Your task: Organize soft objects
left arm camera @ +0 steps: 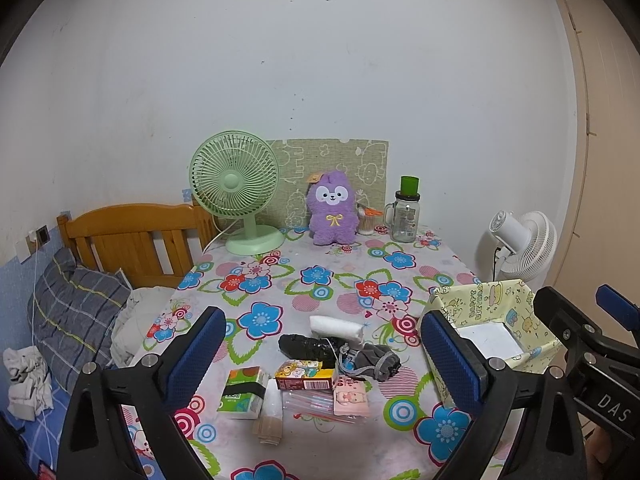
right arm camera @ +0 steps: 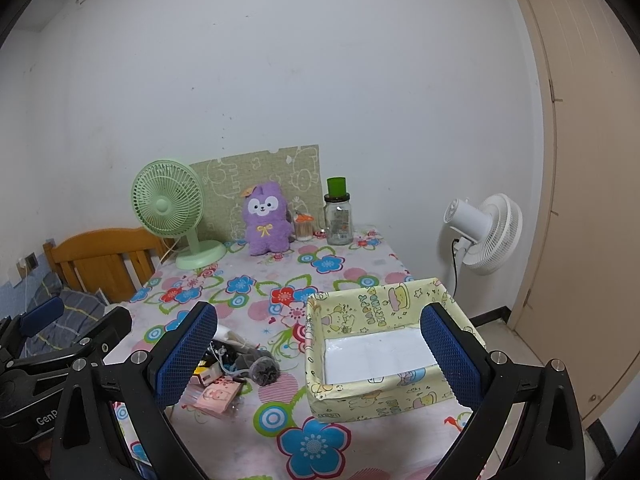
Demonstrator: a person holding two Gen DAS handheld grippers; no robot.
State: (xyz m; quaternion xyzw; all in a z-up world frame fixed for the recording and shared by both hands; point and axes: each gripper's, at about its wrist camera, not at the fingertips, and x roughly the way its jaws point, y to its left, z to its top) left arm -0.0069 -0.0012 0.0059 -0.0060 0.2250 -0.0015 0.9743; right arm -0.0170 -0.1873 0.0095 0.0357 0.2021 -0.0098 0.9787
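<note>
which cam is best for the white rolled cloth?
Left wrist. The white rolled cloth lies in full view between the open fingers, behind the black bundle. In the right wrist view only a sliver shows past the gripper's left finger.

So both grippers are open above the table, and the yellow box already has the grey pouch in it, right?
Not quite. Both the left gripper and right gripper are open, but the yellow box holds no pouch. The right wrist view shows the grey pouch lying on the table beside it.
</note>
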